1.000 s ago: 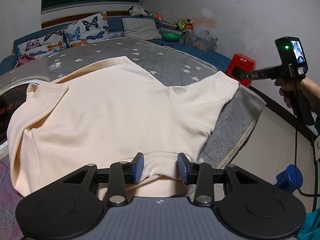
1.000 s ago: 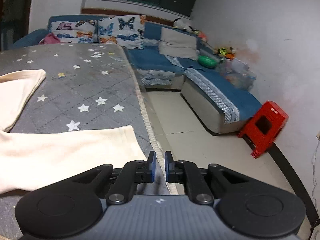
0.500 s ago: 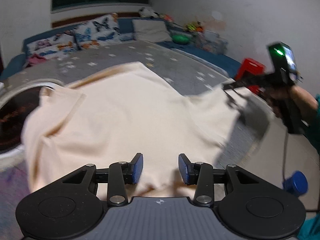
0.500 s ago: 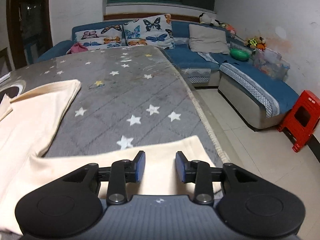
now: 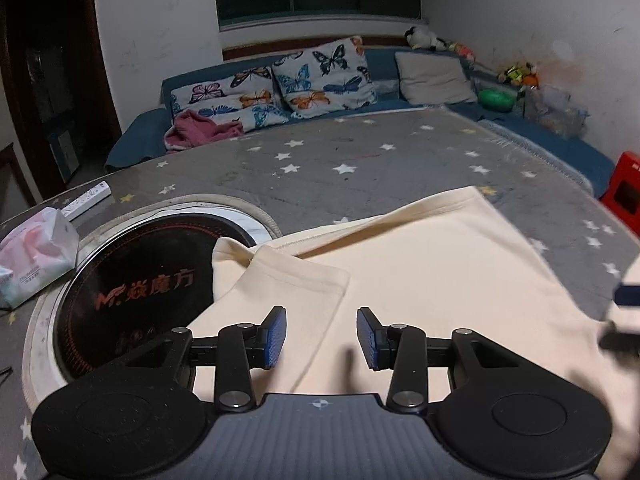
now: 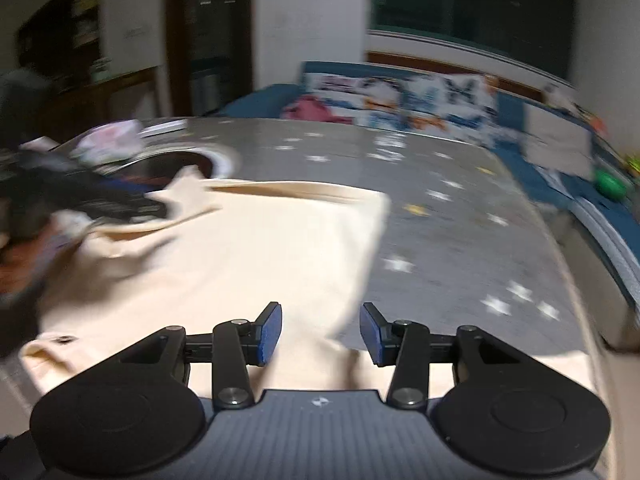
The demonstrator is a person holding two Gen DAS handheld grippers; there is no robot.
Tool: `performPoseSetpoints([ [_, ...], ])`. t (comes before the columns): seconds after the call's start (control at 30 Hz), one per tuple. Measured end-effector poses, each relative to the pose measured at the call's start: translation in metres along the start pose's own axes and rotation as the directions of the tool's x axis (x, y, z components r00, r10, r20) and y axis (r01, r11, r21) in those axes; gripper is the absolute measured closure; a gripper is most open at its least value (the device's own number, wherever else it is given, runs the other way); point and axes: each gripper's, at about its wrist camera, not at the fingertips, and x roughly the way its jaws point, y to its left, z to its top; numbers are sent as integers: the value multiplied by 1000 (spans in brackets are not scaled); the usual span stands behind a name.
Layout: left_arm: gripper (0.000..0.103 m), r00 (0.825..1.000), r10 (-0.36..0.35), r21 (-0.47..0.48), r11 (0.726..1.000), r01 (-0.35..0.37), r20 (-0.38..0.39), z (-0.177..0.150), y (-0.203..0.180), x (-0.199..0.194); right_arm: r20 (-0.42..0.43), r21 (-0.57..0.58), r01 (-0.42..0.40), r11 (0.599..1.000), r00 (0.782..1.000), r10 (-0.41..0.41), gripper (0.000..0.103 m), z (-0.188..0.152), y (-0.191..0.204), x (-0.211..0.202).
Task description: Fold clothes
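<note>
Lying on the star-patterned grey table cover [image 5: 360, 160], the cream T-shirt [image 5: 432, 272] has one sleeve [image 5: 296, 292] turned in over its body, its far corner overlapping the round black cooktop [image 5: 132, 280]. That looks like a partial fold; the rest is spread flat, so more folds seem due. Both the left gripper [image 5: 322, 336] and right gripper [image 6: 320, 334] hover with jaws spread, grasping nothing. Far and right lies bare cover; a tissue pack [image 5: 32, 256] sits at the left, and the right edge drops off.
</note>
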Motion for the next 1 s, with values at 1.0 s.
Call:
performPoseSetpoints([
  [1.0,99,978,179,-357,925,-131,106,-51,150,-92,-74,-296,-317,901,948,309,54,10,125,15],
])
